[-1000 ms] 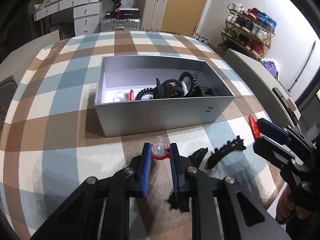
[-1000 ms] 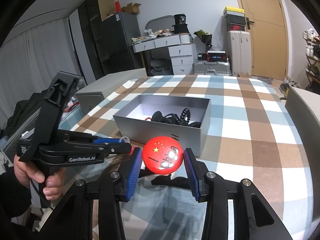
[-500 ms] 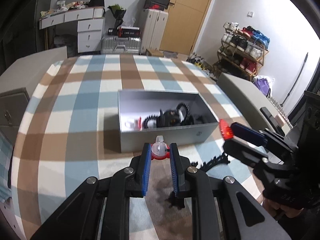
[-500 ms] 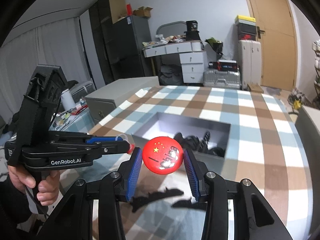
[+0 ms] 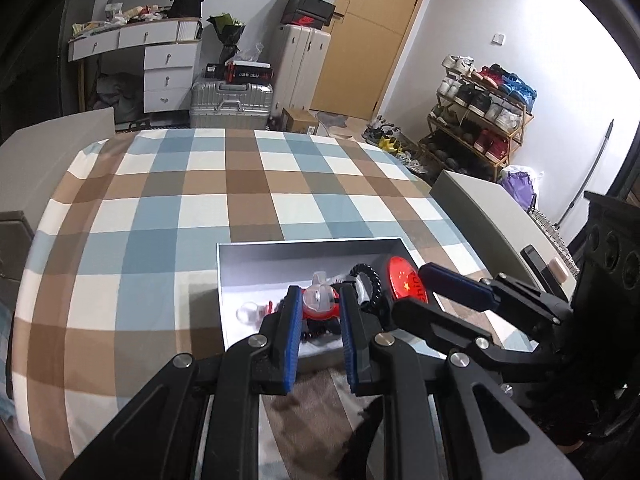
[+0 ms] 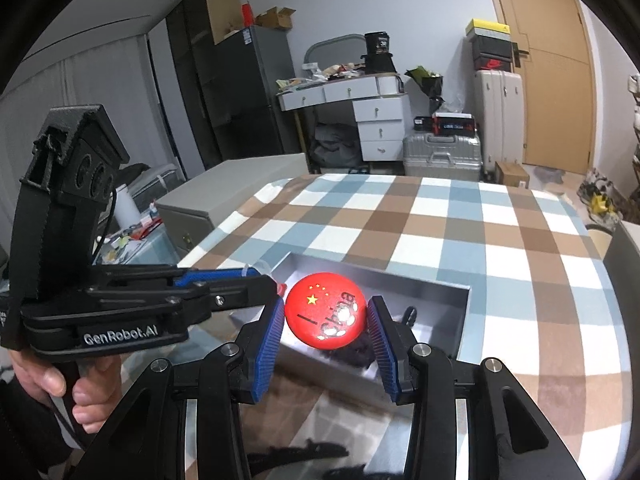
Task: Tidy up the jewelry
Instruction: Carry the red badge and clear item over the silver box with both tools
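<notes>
A grey open box sits on the checked tablecloth and holds black hair ties and other small pieces. My left gripper is shut on a red and clear hair clip, held above the box's near part. My right gripper is shut on a round red badge with yellow stars, held above the box. The badge also shows in the left wrist view, over the box's right end. The left gripper shows at the left of the right wrist view.
Black hair clips lie on the cloth in front of the box. A grey cabinet stands left of the table and another grey surface to its right. A desk, suitcases and a shoe rack stand beyond.
Both grippers have risen from the cloth and moved forward over the box, each still holding its piece. The black clips stayed on the cloth.
</notes>
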Tool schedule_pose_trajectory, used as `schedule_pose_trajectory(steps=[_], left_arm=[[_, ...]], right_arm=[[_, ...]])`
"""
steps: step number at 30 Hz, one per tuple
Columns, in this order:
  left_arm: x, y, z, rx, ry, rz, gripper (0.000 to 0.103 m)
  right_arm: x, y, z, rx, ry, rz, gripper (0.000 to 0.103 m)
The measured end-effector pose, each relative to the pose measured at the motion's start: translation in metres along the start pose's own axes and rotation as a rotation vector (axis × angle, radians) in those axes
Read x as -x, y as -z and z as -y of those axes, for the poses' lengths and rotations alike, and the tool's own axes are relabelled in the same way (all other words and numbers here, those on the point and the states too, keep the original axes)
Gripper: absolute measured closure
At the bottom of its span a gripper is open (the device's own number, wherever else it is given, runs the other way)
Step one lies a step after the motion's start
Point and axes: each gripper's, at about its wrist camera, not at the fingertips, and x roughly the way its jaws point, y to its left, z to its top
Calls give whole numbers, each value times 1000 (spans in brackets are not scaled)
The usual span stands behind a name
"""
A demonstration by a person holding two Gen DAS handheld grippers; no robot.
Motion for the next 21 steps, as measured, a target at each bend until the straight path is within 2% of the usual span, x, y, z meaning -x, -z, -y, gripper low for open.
schedule_pose_trajectory(steps=[10,21], left_arm=[[-16,-7,-7,29,15,-39,90],[-28,-10,-15,57,43,-76,90]], right_arm=[[-32,-13,10,3,9,-47,61],[-49,-15,30,-72,20,-97,61]])
